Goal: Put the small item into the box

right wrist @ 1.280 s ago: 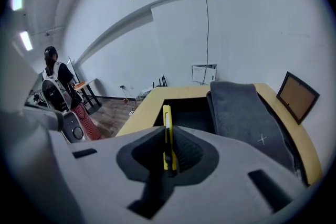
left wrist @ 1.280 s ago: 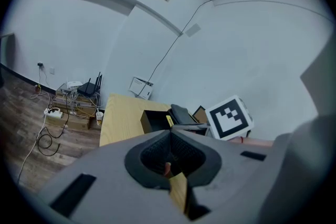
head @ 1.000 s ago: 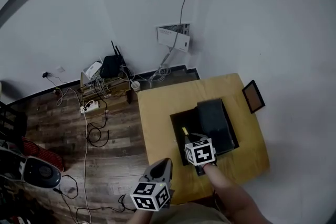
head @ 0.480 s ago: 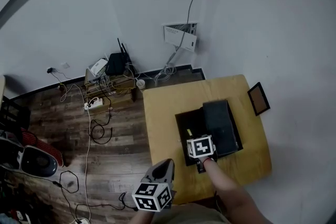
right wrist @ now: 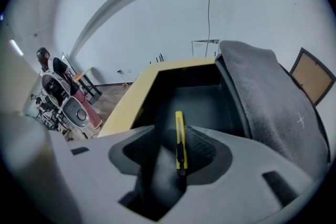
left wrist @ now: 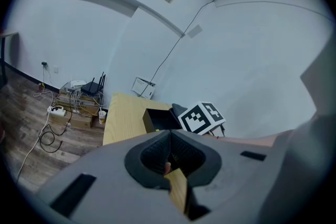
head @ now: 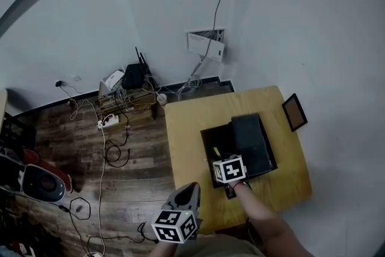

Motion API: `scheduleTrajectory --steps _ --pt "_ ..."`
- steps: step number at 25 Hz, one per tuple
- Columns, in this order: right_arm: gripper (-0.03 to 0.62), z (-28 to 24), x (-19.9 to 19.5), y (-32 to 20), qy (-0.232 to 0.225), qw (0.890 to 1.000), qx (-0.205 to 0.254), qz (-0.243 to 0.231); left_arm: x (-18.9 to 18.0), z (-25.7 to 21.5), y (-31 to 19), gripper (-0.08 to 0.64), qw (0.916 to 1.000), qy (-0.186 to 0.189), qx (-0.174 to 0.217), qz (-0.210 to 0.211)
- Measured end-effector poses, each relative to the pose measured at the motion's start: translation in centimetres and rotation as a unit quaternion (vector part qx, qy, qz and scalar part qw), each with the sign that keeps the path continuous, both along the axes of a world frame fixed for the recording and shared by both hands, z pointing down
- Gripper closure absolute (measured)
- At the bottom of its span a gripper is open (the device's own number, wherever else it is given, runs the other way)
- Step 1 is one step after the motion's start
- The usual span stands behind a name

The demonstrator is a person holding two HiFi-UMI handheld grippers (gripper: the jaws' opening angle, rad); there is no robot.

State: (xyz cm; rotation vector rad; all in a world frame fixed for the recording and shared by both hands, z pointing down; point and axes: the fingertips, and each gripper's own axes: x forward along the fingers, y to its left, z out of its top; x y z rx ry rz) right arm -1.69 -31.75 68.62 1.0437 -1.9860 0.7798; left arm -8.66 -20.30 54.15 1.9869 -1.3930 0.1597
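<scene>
An open black box [head: 210, 140] sits on the wooden table [head: 186, 123], with its grey lid [head: 252, 142] leaning over the right side. My right gripper [head: 220, 158] hovers over the box's near edge and its jaws are opening. Between them lies a slim yellow utility knife [right wrist: 179, 139], resting against the right pad with a wide gap on its left, pointing into the box's interior [right wrist: 202, 105]. Off the table's near left corner, my left gripper [head: 190, 188] hangs shut with nothing in its jaws; its own view shows the box [left wrist: 160, 119] ahead.
A framed picture [head: 295, 111] leans at the table's right edge. On the wooden floor to the left are cables, a power strip [head: 108, 123] and a router on a low shelf [head: 129, 93]. A round appliance [head: 39, 183] stands at far left. White walls close in behind.
The right gripper has edged slightly toward the box with the knife. The left gripper has stayed where it was. The head view has shifted a little.
</scene>
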Motion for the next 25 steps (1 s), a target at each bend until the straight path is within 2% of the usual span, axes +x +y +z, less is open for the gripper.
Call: scheduleTrajectory --steps 6,13,18,25 --pt "0.436 -2.5 0.6 1.2 -0.014 0.999 0.042 0.022 0.4 -0.5 2.0 0.557 1.0 0.001 0.01 0.002" --pt "0.437 -6.4 1.6 5.1 -0.018 0.995 0.101 0.014 1.6 -1.1 5.0 0.557 0.9997 -0.001 0.024 0.009" --pt "0.451 -9.4 2.4 9.5 -0.058 0.99 0.129 0.025 2.2 -1.5 8.0 0.557 0.9994 -0.003 0.034 0.006" --pt "0.526 -13.6 4.4 16.5 -0.105 0.979 0.173 0.038 3.4 -1.6 12.6 0.557 0.9991 -0.008 0.042 0.005"
